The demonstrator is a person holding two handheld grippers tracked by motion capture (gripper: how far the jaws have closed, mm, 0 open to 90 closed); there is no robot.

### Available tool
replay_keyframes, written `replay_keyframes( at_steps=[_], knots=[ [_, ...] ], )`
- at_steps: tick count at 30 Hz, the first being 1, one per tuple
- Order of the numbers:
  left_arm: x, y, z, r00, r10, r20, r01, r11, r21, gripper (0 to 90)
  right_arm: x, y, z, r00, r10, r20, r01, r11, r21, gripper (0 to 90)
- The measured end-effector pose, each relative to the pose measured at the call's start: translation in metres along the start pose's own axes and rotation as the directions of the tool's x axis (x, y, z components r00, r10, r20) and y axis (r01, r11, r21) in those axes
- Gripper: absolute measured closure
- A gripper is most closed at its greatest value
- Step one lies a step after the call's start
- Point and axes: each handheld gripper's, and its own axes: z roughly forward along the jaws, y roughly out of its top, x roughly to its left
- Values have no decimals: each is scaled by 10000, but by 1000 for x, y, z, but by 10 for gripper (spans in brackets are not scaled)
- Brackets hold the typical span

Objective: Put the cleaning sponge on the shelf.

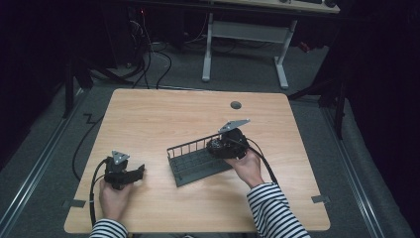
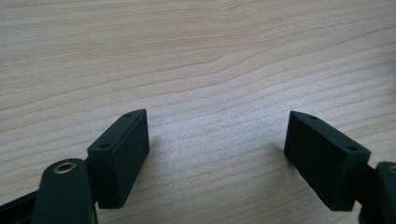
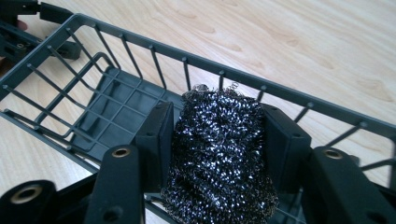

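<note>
A wire basket (image 1: 198, 161) of dark grey is seen on the wooden table (image 1: 148, 119), lying a little toward the near edge and right of the middle, turned at a slant to the table's edges. The right gripper (image 1: 218, 147) is held over the basket's right end, with a hand (image 1: 246, 166) in a striped sleeve behind it. In the right gripper view, a scouring pad (image 3: 219, 158) of dark steel wool is seen between the two black fingers (image 3: 156, 144), inside the basket and close against its railed far wall (image 3: 233, 77). The pad is touched by the fingers on both sides; it cannot be told whether it is gripped firmly or only loosely flanked. The grid floor (image 3: 121, 109) of the basket is seen beyond the pad.

The left gripper (image 1: 140, 172) is held low near the table's near left corner, well apart from the basket. In the left gripper view its fingers (image 2: 121, 156) are spread wide and released, with bare wood between them.
</note>
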Motion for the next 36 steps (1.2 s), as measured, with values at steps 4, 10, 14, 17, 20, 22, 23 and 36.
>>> replay_keyframes(
  at_steps=[4, 10, 14, 17, 20, 22, 23, 36],
  knots=[
    [0, 0, 0, 10000, 1, -4, -1, 10000, 0, 227, -1, 0, 4, 10000, 40, 11, -40, 9996, 266, 438],
    [0, 0, 0, 10000, 14, -36, -14, 10000, 15, 227, 2, 1, 2, 9998, -163, 119, 160, 9995, 261, 429],
    [0, 0, 0, 10000, 11, -41, -11, 10000, 14, 228, 1, 3, -3, 9999, -67, 75, 67, 10000, -19, 388],
    [0, 0, 0, 10000, 8, -39, -8, 10000, 11, 228, 1, 4, -9, 9999, -72, 109, 74, 9997, -224, 391],
    [0, 0, 0, 10000, 12, -34, -12, 10000, 11, 228, -1, 3, -22, 10000, -10, 58, 14, 9976, -697, 404],
    [0, 0, 0, 10000, 13, -32, -13, 10000, 12, 228, -1, 2, -31, 9999, -55, 94, 64, 9952, -972, 425],
    [0, 0, 0, 10000, 12, -32, -12, 10000, 12, 229, -2, 1, -35, 10000, 68, 69, -60, 9946, -1038, 436],
    [-1, -1, -1, 10000, -39, -19, 39, 10000, -17, 231, -25, -25, -96, 9936, 1032, 462, -877, 9611, -2619, 457]
  ],
)
